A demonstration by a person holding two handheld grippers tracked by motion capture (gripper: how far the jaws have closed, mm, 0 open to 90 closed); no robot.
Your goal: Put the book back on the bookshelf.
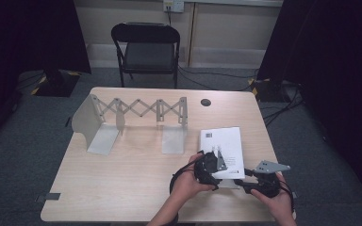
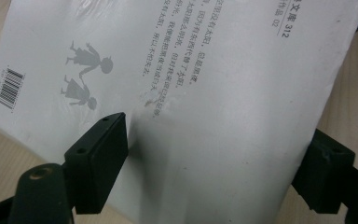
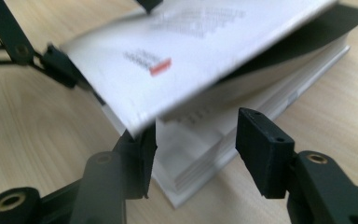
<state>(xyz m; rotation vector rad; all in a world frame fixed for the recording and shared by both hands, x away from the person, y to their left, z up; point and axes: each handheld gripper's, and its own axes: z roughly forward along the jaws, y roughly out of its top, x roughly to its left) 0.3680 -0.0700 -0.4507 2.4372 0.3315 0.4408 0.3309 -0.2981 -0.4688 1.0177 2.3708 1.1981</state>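
Glossy paper book [image 2: 223,93], matt wooden table [image 1: 136,174]

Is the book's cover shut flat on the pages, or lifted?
Lifted: in the right gripper view the book's white cover stands clear of the pages, a dark gap beneath.

The book's white cover [image 2: 223,93] carries the number 312 near its far edge beyond the left hand-held gripper [image 2: 214,172], a barcode [image 2: 10,87] at its corner, and columns of Chinese characters too small to read.
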